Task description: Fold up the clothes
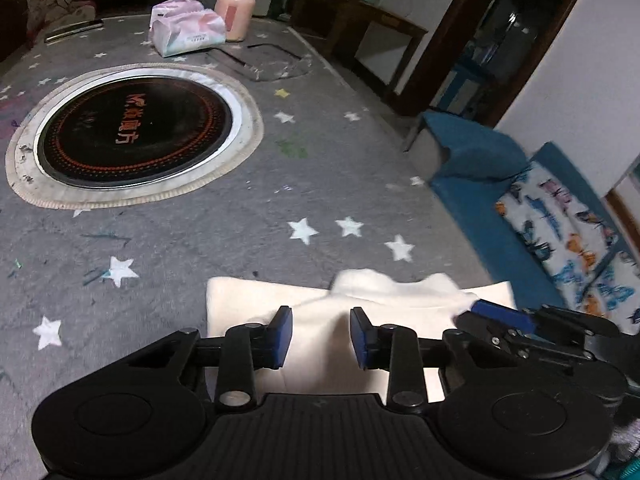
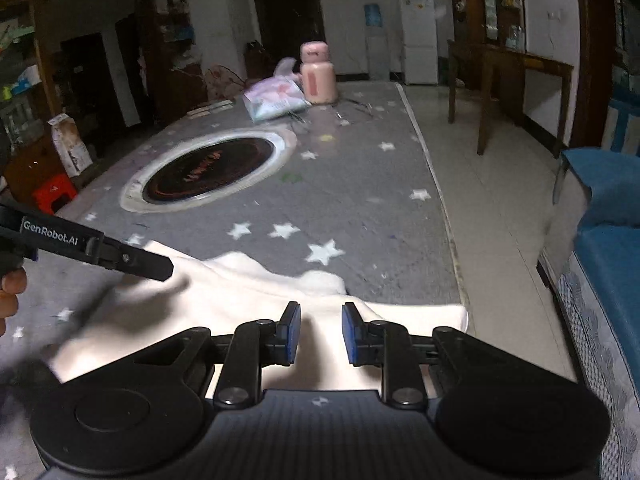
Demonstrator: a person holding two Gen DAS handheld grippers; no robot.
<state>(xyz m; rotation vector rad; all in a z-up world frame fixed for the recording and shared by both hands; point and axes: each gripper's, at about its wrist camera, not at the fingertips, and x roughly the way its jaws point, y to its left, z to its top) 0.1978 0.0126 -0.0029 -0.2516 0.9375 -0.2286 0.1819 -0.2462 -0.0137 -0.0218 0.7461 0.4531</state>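
On the near edge of the grey star-patterned desk (image 1: pixel 248 216), a cream-white garment (image 1: pixel 320 312) is lying mostly flat, its far edge rumpled into soft humps. In the right wrist view the same cloth is spreading from the lower left to the desk's right-hand edge, where one corner is reaching the rim.

The left claw (image 1: pixel 321 338) is hanging over the garment with its blue pads (image 1: pixel 280 336) standing apart; cloth is showing in the gap between them, but the pads are not pressing on it. The right claw (image 2: pixel 320 334) is likewise sitting over the cloth with its pads parted and nothing pinched. In the left wrist view the right claw is lying at the garment's right side, its blue tip at the cloth's edge; whether it is touching there is unclear. In the right wrist view the left claw is reaching in from the left above the cloth, with fingers of the hand (image 2: pixel 10 292) holding it showing at the edge.

Farther back on the desk, a round black cooktop (image 1: pixel 134 136) is sitting set into the cover. Beyond it a tissue pack (image 1: pixel 188 32) is lying just beside a pink bottle (image 1: pixel 236 6).
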